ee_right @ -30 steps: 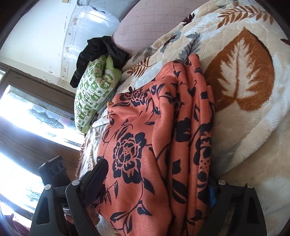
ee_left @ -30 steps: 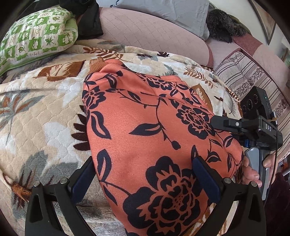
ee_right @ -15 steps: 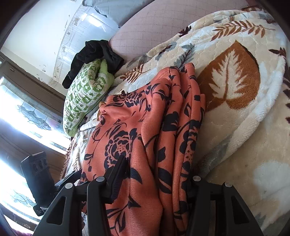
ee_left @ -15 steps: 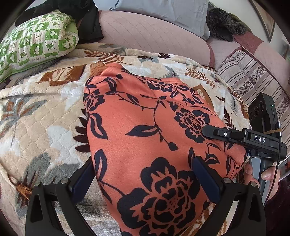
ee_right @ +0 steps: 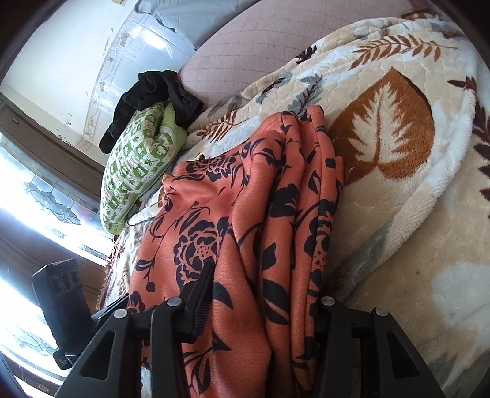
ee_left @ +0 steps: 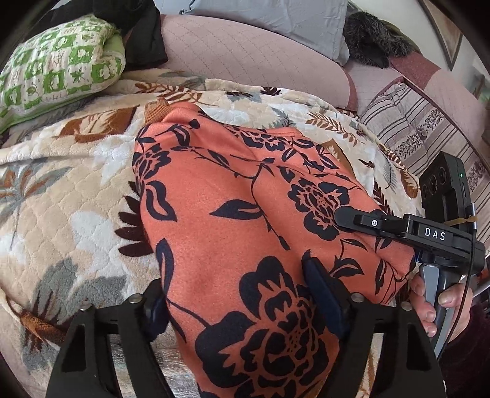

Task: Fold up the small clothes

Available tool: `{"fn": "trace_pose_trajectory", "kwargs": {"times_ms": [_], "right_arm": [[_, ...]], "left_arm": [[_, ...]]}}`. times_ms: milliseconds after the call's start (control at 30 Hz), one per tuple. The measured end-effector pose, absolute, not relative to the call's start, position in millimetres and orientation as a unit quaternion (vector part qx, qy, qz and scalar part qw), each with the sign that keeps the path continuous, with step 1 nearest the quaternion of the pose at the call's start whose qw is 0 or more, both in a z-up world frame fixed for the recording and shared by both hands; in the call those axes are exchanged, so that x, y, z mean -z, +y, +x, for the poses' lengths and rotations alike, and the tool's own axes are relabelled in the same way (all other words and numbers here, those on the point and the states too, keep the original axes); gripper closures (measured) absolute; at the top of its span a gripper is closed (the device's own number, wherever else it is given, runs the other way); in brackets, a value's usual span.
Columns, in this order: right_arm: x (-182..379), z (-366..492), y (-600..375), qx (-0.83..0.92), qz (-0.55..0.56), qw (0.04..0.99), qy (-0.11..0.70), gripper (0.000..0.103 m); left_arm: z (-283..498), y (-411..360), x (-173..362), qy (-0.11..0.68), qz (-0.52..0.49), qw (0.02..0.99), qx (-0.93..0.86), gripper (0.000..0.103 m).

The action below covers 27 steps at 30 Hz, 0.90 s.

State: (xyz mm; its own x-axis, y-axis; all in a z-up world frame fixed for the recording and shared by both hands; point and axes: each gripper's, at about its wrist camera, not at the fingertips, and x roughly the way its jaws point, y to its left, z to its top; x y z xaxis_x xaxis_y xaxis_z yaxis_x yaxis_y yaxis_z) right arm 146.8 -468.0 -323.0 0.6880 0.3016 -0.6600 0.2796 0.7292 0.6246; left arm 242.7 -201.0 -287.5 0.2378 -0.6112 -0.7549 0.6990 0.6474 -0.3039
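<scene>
An orange garment with black flowers point(ee_left: 232, 220) lies folded on a leaf-patterned blanket point(ee_left: 76, 196). My left gripper point(ee_left: 235, 294) straddles its near end, with the cloth bunched between the two fingers, which stand about a third of the frame apart. My right gripper point(ee_right: 263, 306) holds the stacked folded edge point(ee_right: 294, 220) between narrowed fingers. In the left wrist view the right gripper point(ee_left: 361, 220) lies on the garment's right side.
A green patterned pillow point(ee_left: 58, 64) and a black garment point(ee_right: 153, 95) lie at the back left. A pink quilted backrest point(ee_left: 245, 58), a grey pillow point(ee_left: 275, 21) and a striped cushion point(ee_left: 419, 128) lie behind. The blanket's edge point(ee_right: 444, 171) runs at the right.
Both grippers' fingers have closed in on the garment, the right more than the left. The garment has bunched a little and shifted slightly toward me.
</scene>
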Motion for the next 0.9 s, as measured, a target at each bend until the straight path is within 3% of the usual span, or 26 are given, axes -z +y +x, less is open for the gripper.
{"fn": "trace_pose_trajectory", "kwargs": {"times_ms": [67,167,900], "right_arm": [[316.3,146.7,-465.7,-0.004,0.36,0.846,0.393,0.06],[304.4,146.3,-459.5,0.0,0.342,0.855,0.391,0.062],[237.8,134.5,-395.2,-0.009,0.269,0.894,0.359,0.063]], "left_arm": [[244.4,-199.1,285.5,0.453,0.049,0.787,0.416,0.038],[244.9,-195.6,281.1,0.447,0.05,0.791,0.415,0.045],[226.7,-146.1,236.6,0.403,0.061,0.821,0.399,0.048]]}}
